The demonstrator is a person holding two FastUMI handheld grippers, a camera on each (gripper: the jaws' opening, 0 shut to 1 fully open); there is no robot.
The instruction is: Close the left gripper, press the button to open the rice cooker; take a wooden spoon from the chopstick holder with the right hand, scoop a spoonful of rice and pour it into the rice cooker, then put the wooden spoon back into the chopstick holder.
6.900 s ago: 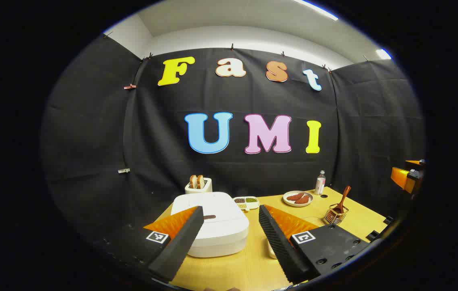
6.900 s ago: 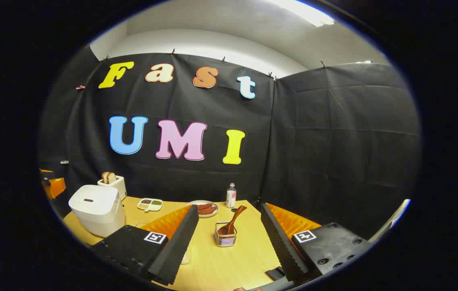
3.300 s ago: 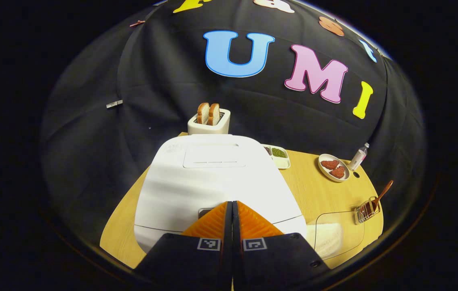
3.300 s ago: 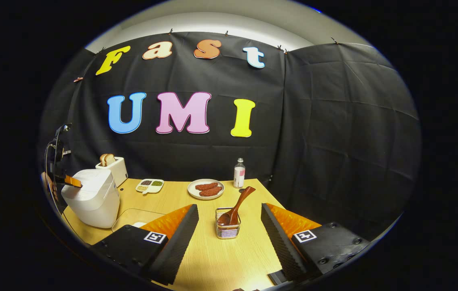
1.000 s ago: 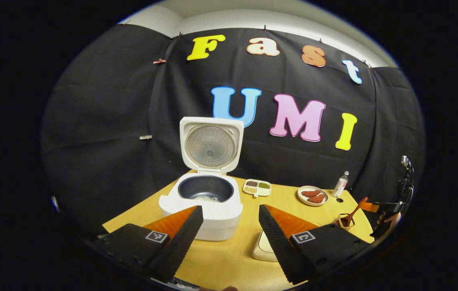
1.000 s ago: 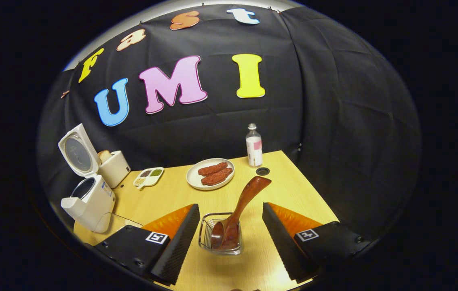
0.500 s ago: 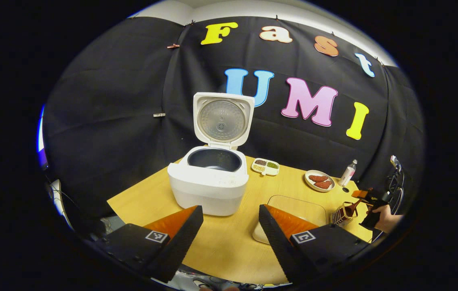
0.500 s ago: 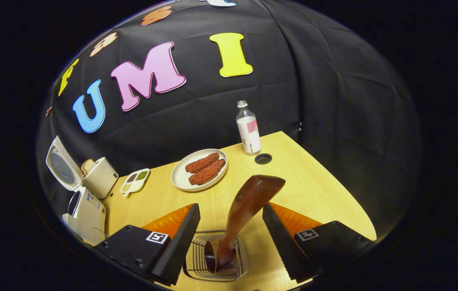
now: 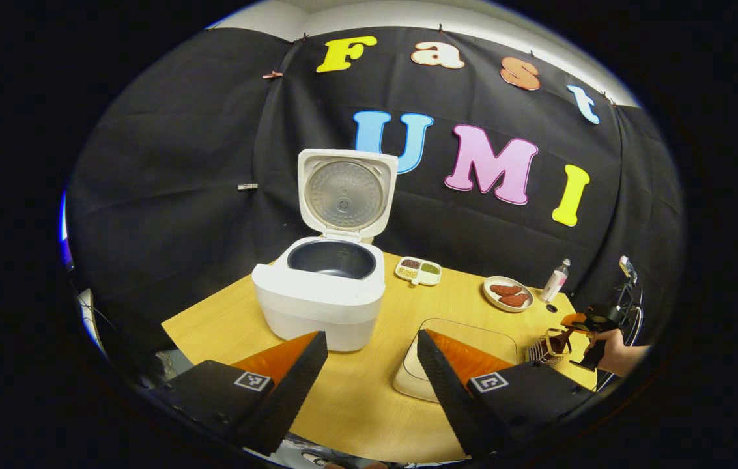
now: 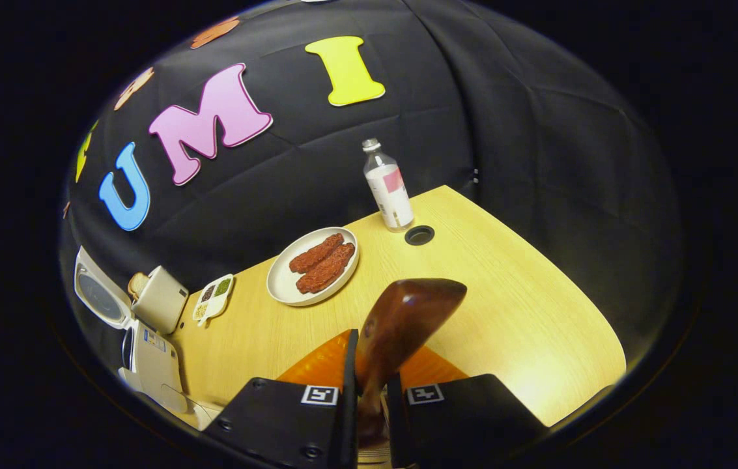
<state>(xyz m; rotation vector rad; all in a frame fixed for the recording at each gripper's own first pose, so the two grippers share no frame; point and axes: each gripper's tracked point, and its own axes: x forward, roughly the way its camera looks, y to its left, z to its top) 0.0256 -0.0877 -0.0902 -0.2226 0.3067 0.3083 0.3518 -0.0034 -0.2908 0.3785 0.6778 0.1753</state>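
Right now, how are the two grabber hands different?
The left gripper has its fingers spread wide apart and holds nothing; the right gripper has its fingers squeezed on the wooden spoon. The left gripper faces the rice cooker, whose lid is up; the right gripper is over at the chopstick holder. Both hover above the same yellow table.

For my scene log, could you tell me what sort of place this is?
Probably a mock kitchen staged in a booth: an open rice cooker, a toaster and a plate of food share one wooden table.
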